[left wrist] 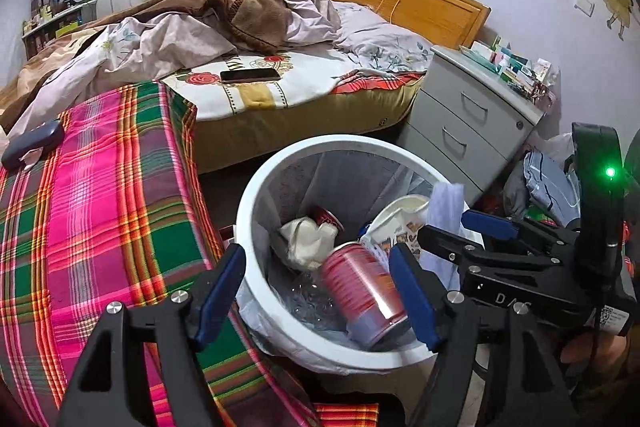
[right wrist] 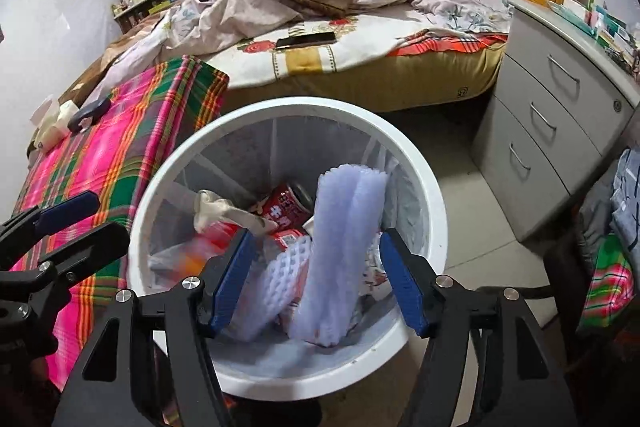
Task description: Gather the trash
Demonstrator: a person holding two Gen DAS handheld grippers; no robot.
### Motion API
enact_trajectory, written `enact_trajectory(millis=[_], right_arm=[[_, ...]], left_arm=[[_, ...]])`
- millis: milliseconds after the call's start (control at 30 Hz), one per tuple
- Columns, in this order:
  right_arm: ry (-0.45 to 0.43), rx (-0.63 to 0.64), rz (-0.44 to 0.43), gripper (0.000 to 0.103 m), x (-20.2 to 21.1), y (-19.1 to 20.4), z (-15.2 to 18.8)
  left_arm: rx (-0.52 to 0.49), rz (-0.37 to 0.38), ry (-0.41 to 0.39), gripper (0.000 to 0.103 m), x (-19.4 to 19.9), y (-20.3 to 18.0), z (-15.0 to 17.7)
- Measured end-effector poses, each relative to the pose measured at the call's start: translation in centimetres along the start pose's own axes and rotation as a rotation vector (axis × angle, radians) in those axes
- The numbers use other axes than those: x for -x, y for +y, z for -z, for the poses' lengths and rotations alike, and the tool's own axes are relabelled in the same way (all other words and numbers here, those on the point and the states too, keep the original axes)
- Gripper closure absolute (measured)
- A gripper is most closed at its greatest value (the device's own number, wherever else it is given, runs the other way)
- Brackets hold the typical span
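A white trash bin (left wrist: 256, 187) (right wrist: 432, 195) with a clear liner stands on the floor below both grippers. My left gripper (left wrist: 316, 297) is open above its near rim. A red can (left wrist: 360, 291) lies blurred between its fingers, touching neither, over the bin. My right gripper (right wrist: 316, 281) is open above the bin, and a pale foam net sleeve (right wrist: 344, 239) stands between its fingers without contact. Inside lie another red can (right wrist: 290, 207), a crumpled white cloth (left wrist: 308, 239), clear plastic and a white paper bowl (left wrist: 404, 211). The right gripper shows in the left wrist view (left wrist: 468, 227).
A bench with a pink and green plaid cover (left wrist: 100, 211) stands left of the bin, with a dark case (left wrist: 32, 143) on it. Behind is an unmade bed (left wrist: 256, 27) with a phone (left wrist: 250, 75). A grey drawer cabinet (left wrist: 472, 123) is at the right, with bags beside it.
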State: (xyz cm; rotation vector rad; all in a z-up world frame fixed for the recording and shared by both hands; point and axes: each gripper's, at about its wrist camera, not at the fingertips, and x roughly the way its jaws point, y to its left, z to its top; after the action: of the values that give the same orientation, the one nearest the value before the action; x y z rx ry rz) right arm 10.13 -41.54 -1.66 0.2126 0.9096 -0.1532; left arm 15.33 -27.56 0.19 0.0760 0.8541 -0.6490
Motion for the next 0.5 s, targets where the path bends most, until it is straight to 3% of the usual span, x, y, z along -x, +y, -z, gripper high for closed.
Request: enact_trajectory(millis=[200,500], right_arm=[[-0.058,-0.037,-0.023,0.036,1.6,0.5,0.3],[-0.182,-0.052,-0.043,0.036,5.3,2.7,2.7]], left_arm=[[0.007,-0.001,-0.029,0.027,1.9,0.5,0.7],[-0.007,-0.082,-0.107,0.026,6.0,1.0,3.0]])
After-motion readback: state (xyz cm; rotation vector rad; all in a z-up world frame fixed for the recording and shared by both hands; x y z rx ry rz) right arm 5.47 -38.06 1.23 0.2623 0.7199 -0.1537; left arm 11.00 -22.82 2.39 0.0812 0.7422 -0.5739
